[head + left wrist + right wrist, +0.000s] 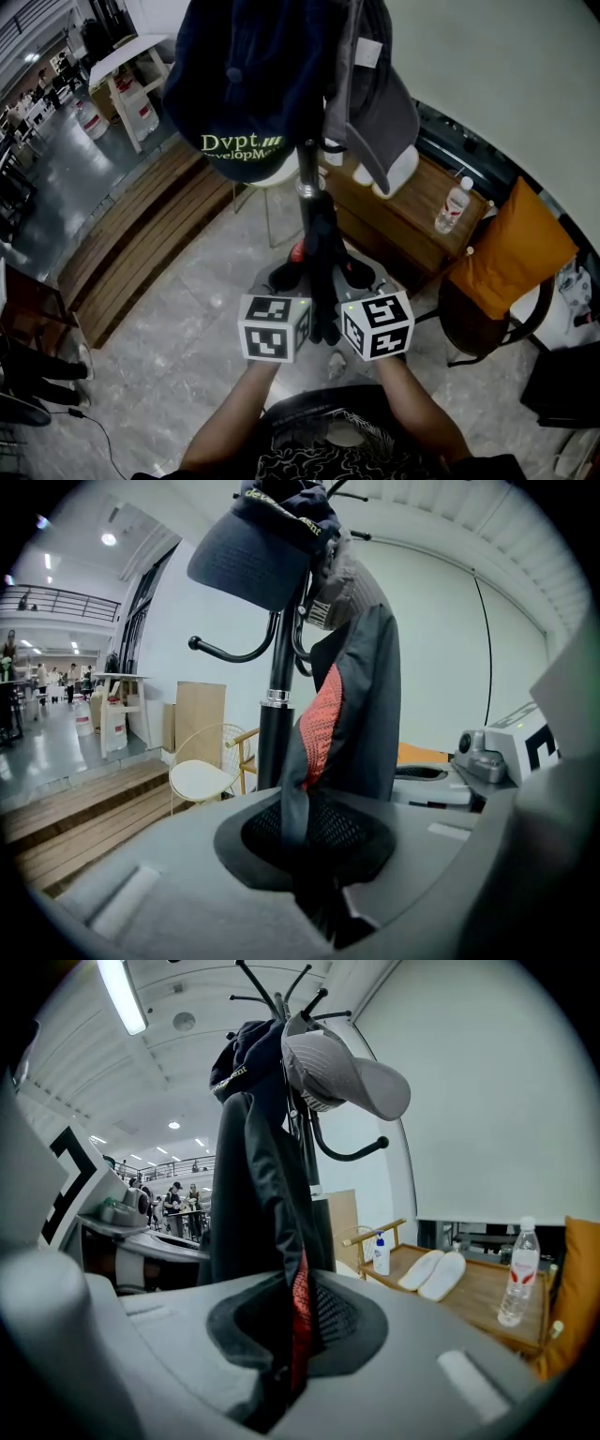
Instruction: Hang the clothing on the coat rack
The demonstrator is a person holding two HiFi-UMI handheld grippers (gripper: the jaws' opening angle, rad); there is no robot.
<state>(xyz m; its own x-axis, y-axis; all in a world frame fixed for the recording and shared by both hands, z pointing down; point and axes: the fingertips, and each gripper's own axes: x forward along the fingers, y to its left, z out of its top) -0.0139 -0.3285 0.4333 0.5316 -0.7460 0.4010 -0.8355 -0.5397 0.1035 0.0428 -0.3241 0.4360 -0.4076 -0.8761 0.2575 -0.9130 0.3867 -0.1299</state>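
A black coat rack pole (307,173) stands straight ahead, with a navy cap (246,84) and a grey cap (380,112) on its top hooks. A dark jacket (319,248) with red mesh lining hangs down along the pole. My left gripper (292,281) and right gripper (349,279) meet at its lower part, side by side. In the left gripper view the gripper (314,892) is shut on the jacket (366,705) beside the pole (275,733). In the right gripper view the gripper (281,1382) is shut on the jacket (253,1194), under the grey cap (347,1072).
Behind the rack to the right, a low wooden table (403,225) carries white slippers (389,173) and a water bottle (453,206). A chair with an orange cushion (511,248) stands at the right. A wooden platform (141,244) lies at the left, a white round chair (202,780) beside it.
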